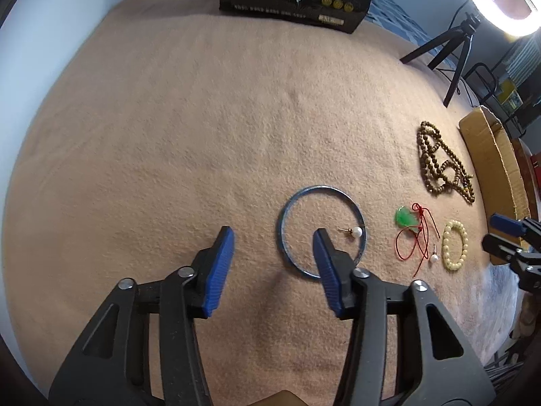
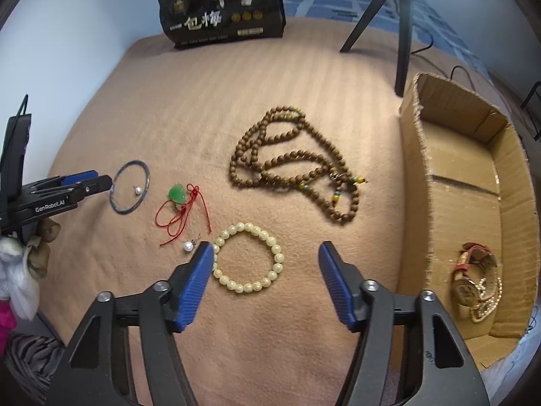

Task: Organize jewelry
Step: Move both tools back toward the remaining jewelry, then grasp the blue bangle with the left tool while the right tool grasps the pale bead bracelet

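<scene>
On the tan cloth my left gripper (image 1: 272, 235) stands open with nothing between its jaws. Its right finger overlaps a blue bangle (image 1: 321, 187) that rings a pearl earring (image 1: 357, 231). My right gripper (image 2: 266, 247) is open over a cream bead bracelet (image 2: 248, 226). The left fingertip is at the bracelet's edge and the right one stands apart from it. Left of the bracelet lie a second pearl earring (image 2: 187, 246) and a green pendant on red cord (image 2: 176, 193). A long brown bead necklace (image 2: 275, 111) lies beyond.
An open cardboard box (image 2: 426, 176) at the right holds a red-strapped watch (image 2: 473, 280) and a pearl chain. A black printed bag (image 2: 219, 10) stands at the cloth's far edge, with a tripod (image 2: 404, 34) beside it. A ring light (image 1: 500, 0) glows at the upper right.
</scene>
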Demonstrator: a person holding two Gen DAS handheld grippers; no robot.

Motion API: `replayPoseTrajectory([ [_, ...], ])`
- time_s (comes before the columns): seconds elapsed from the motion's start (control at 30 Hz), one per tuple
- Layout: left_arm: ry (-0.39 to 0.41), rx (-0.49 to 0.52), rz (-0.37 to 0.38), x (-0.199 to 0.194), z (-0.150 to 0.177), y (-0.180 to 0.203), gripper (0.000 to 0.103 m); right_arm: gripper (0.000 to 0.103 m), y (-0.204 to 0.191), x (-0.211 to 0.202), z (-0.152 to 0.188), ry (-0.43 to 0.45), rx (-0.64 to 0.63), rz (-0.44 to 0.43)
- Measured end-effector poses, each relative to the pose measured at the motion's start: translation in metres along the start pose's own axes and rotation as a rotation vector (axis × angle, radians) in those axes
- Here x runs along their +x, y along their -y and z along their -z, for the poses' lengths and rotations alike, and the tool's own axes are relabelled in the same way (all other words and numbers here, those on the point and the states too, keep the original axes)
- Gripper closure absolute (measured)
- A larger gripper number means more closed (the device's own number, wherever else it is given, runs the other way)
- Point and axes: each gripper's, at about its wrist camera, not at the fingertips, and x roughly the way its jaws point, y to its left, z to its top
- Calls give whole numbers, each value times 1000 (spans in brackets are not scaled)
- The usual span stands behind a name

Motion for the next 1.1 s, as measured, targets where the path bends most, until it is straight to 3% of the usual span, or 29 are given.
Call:
replayPoseTrajectory([
  [0.2,-12,7,-8,11,-3,2,56,60,2,18,1,-49,-11,64],
  [0.53,0,23,-35,20,-6,6,60,65,2,36,-1,-92,-18,68],
  [0.73,23,27,-48,21,-6,5,77,74,3,43,-4,-97,-21,81],
  [0.87,35,34,-37,21,-7,6,90,92,-1,44,-4,-81,-51,94],
  [1.1,36,44,-3,18,-7,11,101,97,-10,40,-1,-62,-63,96],
])
